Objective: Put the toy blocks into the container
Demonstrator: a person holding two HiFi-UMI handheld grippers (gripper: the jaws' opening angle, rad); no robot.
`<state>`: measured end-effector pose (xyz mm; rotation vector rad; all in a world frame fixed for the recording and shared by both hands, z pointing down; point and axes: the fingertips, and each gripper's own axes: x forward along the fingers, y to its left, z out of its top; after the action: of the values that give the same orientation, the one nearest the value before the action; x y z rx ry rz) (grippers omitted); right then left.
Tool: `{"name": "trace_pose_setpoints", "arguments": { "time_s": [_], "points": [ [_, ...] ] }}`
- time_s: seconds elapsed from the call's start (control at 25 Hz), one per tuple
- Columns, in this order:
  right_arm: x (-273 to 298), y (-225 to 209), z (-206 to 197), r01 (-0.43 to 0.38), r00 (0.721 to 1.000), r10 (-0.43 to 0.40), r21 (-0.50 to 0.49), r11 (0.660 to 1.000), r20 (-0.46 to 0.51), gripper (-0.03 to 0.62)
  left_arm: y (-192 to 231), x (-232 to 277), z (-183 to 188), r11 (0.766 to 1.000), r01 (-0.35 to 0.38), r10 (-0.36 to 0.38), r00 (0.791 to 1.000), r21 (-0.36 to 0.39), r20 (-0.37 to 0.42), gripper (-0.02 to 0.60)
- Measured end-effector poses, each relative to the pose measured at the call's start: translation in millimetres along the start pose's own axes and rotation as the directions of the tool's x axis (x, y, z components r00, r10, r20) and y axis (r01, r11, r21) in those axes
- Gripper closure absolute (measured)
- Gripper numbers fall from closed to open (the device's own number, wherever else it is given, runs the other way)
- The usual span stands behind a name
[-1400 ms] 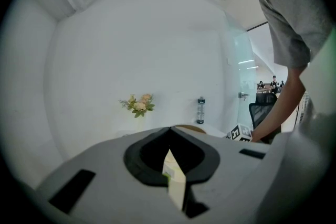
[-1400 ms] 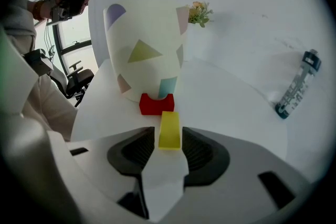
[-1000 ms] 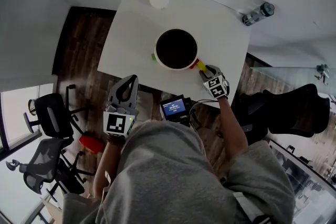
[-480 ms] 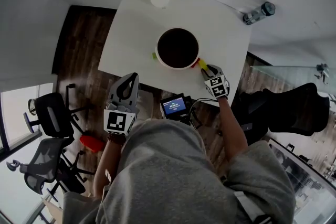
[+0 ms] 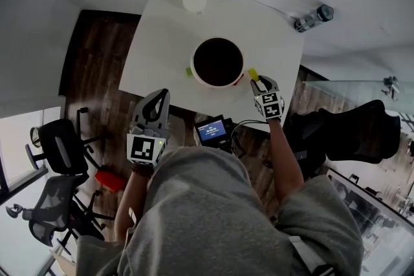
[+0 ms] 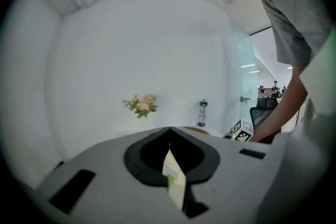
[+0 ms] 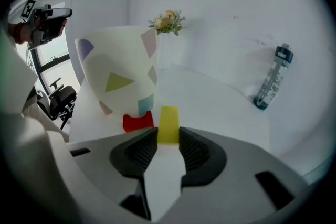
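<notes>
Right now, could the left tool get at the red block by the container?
Probably not easily: the left tool is shut, back at the table's near edge, and the container stands between it and the red block. The right tool, just closed on a yellow block, is nearer.

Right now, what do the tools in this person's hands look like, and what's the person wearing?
Each hand carries a light grey plastic tool: the left gripper and right gripper. Each bears a white cube with black square markers, and the jaws are lined with dark ribbed pads. The person wears a grey top.
</notes>
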<state>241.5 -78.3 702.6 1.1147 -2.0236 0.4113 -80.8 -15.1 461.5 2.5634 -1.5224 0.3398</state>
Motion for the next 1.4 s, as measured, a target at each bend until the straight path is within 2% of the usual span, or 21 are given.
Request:
{"name": "trace_pose_setpoints", "arguments": {
  "time_s": [0.28,0.52,0.68,0.84,0.96,1.12,1.4],
  "points": [
    [-26.0,-20.8,51.8,0.097,0.992,-0.097,0.004,0.995,0.08,0.465,11.2,5.7,9.0,1.0,0.018,-0.017,0.999,-0.014,0.041,0.575],
    [-61.7,-38.4,131.3,0.17,0.957,-0.177,0.05,0.984,0.23,0.465,22.2,7.7,12.6,0.999,0.037,-0.035,0.998,-0.023,0.059,0.575],
    [-76.1,-22.6,190.0,0.159,0.933,-0.155,0.014,0.987,0.325,0.465,29.4,7.4,13.4,0.999,0.048,-0.048,0.997,-0.012,0.056,0.575],
    [-78.2,7.2,229.0,0.129,0.922,-0.106,-0.039,0.991,0.371,0.465,35.7,5.7,11.0,0.998,0.052,-0.051,0.997,-0.022,0.051,0.575],
    [-70.9,32.8,241.9,0.092,0.929,-0.057,-0.079,0.993,0.367,0.465,42.4,4.1,12.8,0.999,0.048,-0.046,0.997,-0.021,0.055,0.575],
    [-56.4,64.5,239.4,0.037,0.948,0.005,-0.126,0.991,0.319,0.465,48.4,0.6,10.1,0.999,0.042,-0.041,0.998,-0.021,0.04,0.575],
    [-30.1,99.2,217.9,-0.05,0.982,0.092,-0.244,0.968,0.164,0.465,53.5,-0.5,6.0,0.999,0.032,-0.031,0.999,-0.027,0.029,0.575]
  ]
}}
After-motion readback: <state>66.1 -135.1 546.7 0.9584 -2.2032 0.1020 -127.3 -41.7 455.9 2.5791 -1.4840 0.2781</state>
